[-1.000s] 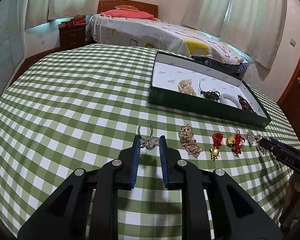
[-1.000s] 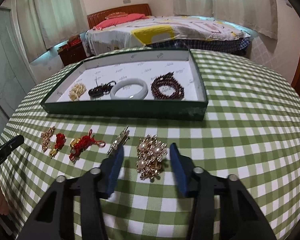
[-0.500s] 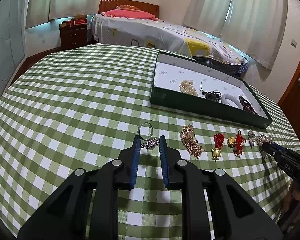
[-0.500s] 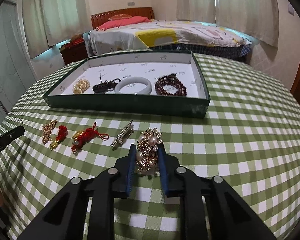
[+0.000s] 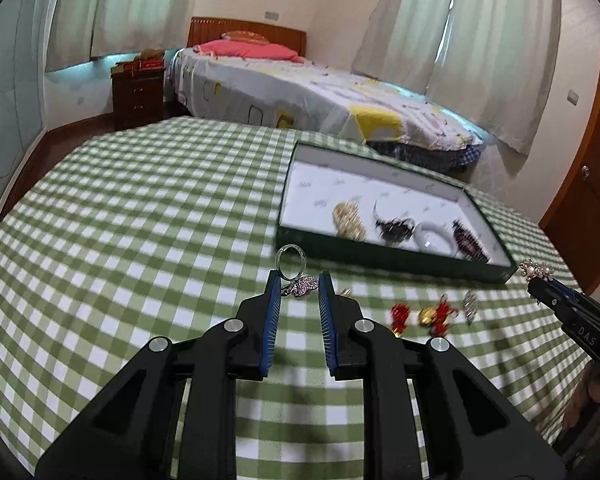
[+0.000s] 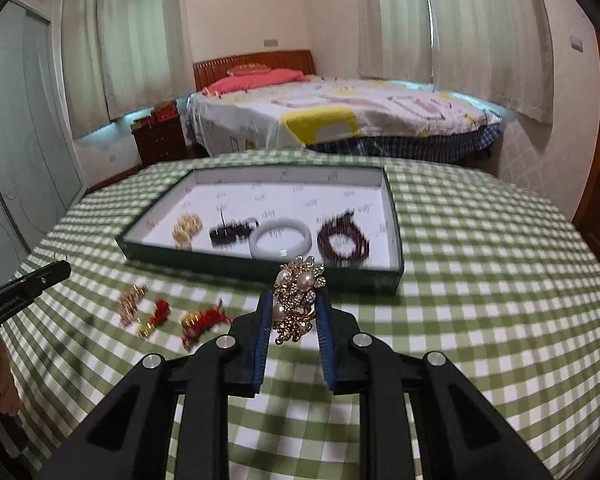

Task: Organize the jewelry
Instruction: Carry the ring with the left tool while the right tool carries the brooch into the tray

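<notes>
Left gripper (image 5: 299, 292): your jaws stand narrowly apart and pinch the silver ring (image 5: 296, 276) by its pale jewelled ornament; the clear band stands up above the fingertips, off the cloth.
Right gripper (image 6: 293, 307): your jaws are closed on the gold pearl brooch (image 6: 296, 296), gripped across its lower half, with the pearls and petals rising above the pads.
Box (image 6: 260, 265): a dark green tray with a white lining, lying on the green checked tablecloth (image 6: 480, 280) beyond both grippers; it holds a gold bead bracelet (image 6: 187, 230), a dark cord piece (image 6: 232, 232), a white bangle (image 6: 280, 240) and a dark red bead bracelet (image 6: 342, 236), side by side.
Loose pieces: a gold chain item (image 6: 131, 304), two red knotted charms (image 6: 160, 312) and a silver clip (image 5: 470, 303) lie in a row in front of the box.
Handling, ring: light, stiff and smooth; a hold on the ornament alone may let it swivel, so carry it level.
Handling, brooch: light but irregular, with prongs and set pearls that could bend or pop out; squeeze the metal frame, not the pearls.
Placing: lower each piece onto bare lining and let go close to it.
</notes>
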Action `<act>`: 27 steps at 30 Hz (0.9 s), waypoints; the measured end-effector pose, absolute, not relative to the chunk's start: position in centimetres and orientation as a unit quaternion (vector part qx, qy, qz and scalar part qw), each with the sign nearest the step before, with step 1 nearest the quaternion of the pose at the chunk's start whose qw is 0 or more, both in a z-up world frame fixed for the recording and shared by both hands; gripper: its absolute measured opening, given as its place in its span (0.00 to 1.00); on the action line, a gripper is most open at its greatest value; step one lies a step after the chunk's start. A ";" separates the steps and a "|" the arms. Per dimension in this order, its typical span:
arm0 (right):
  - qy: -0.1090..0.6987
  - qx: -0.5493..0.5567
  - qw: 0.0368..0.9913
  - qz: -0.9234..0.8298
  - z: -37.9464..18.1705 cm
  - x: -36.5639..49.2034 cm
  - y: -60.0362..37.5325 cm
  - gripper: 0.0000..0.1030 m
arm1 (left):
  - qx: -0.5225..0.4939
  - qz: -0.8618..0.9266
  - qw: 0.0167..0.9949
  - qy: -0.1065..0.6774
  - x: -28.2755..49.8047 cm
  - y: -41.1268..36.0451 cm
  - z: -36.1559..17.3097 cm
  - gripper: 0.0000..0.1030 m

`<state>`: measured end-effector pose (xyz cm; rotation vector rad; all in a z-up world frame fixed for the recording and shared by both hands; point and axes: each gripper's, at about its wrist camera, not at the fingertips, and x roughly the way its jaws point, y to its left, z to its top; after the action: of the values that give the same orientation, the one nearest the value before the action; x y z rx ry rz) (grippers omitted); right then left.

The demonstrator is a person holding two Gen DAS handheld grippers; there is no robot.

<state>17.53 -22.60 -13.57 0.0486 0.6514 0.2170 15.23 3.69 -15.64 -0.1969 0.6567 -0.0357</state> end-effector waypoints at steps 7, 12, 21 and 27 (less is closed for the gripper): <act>0.276 0.020 0.954 0.113 -10.1 18.3 -22.5 0.22 | -0.098 -0.047 0.951 0.290 16.7 2.3 -12.0 0.19; 0.250 0.023 0.961 0.116 -8.1 20.0 -22.7 0.22 | -0.102 -0.068 0.955 0.271 18.7 1.6 -10.0 0.19; 0.216 0.027 0.969 0.116 -6.1 24.6 -23.0 0.22 | -0.083 -0.086 0.965 0.234 23.3 -0.1 -7.5 0.19; 0.210 0.020 0.971 0.116 -6.2 27.7 -22.7 0.22 | -0.065 -0.097 0.966 0.230 27.4 -1.6 -7.4 0.19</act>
<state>27.71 -22.68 -6.16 0.0412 0.4238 0.2336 27.40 -1.64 -7.45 -0.1323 0.4652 -0.1953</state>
